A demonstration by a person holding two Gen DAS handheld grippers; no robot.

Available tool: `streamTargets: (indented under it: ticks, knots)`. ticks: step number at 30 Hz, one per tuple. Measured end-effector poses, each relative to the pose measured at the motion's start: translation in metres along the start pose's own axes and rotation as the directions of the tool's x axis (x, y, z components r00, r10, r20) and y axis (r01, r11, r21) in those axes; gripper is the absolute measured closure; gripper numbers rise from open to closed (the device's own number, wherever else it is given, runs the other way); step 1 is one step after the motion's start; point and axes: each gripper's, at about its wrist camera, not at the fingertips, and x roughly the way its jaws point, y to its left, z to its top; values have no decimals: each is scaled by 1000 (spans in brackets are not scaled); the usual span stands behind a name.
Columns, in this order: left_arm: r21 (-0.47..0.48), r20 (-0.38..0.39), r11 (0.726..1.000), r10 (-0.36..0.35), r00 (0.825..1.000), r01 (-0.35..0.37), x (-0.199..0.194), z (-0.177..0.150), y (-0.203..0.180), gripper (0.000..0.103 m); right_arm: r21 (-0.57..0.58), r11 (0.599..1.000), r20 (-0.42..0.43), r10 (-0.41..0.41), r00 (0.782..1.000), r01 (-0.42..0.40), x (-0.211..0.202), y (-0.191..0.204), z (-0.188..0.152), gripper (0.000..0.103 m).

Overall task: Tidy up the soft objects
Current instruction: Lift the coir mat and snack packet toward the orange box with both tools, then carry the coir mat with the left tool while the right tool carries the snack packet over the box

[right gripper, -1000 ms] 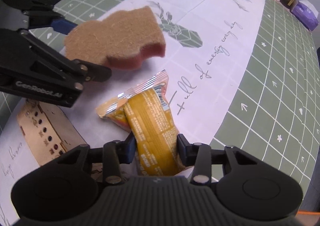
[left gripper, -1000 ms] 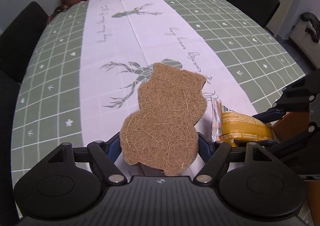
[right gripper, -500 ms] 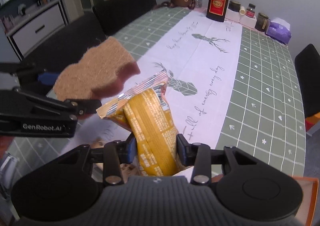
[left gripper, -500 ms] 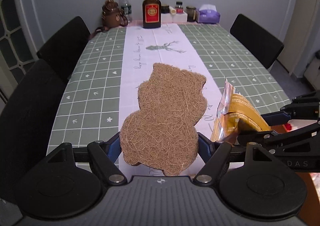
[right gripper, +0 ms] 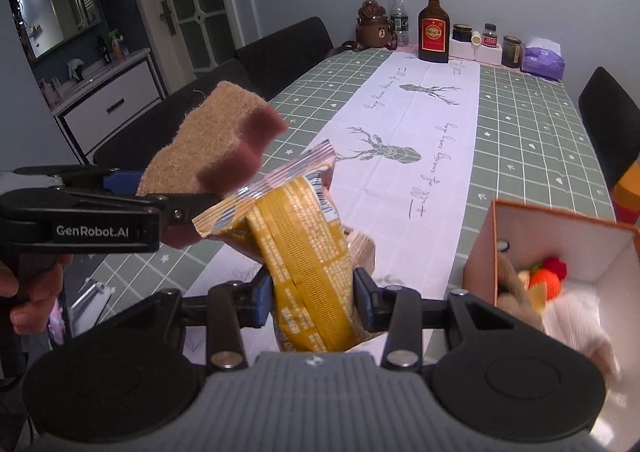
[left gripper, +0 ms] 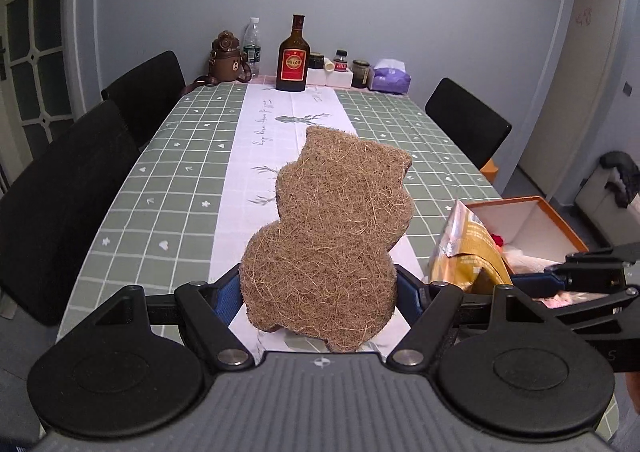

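Observation:
A bear-shaped brown fibre sponge [left gripper: 332, 236] with a maroon underside is held in the air by my left gripper [left gripper: 318, 294], whose blue pads press on its wide base. The same sponge [right gripper: 208, 147] shows at the left of the right wrist view. My right gripper [right gripper: 314, 292] is shut on a yellow snack packet [right gripper: 304, 252] that stands up between its pads. That packet [left gripper: 466, 252] appears at the right of the left wrist view. An orange box [right gripper: 560, 240] with a white inside holds several soft toys at the right.
A long table [left gripper: 168, 187] with a green checked cloth and a white runner stretches ahead. Bottles, jars, a brown bear flask [left gripper: 226, 59] and a purple tissue pack [left gripper: 390, 77] stand at its far end. Black chairs [left gripper: 60, 203] line both sides. A hand [right gripper: 32, 292] grips the left tool.
Both grippers have risen from just above the table and tilted up, each keeping its object. The far wall and the orange box have come into view.

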Motion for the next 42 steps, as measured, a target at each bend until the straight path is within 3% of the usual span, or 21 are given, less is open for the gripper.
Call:
streamTargets:
  ticks: [5, 14, 20, 32, 42]
  knots:
    - [-5, 23, 1000, -4, 1000, 4, -19, -32, -12, 17, 5, 1000, 40, -14, 999, 14, -27, 6, -45, 62]
    - [27, -28, 999, -45, 999, 45, -22, -90, -40, 16, 108, 994, 83, -28, 996, 19, -44, 8, -121, 62]
    - [57, -35, 995, -75, 997, 77, -27, -112, -57, 17, 197, 980, 124, -45, 991, 20, -59, 3, -156, 62]
    - [135, -19, 973, -186, 982, 187, -35, -113, -96, 17, 260, 958, 167, -165, 972, 118, -98, -5, -177, 62]
    - [226, 17, 936, -279, 960, 269, -29, -78, -132, 17, 288, 938, 207, -255, 944, 191, -130, -25, -166, 62]
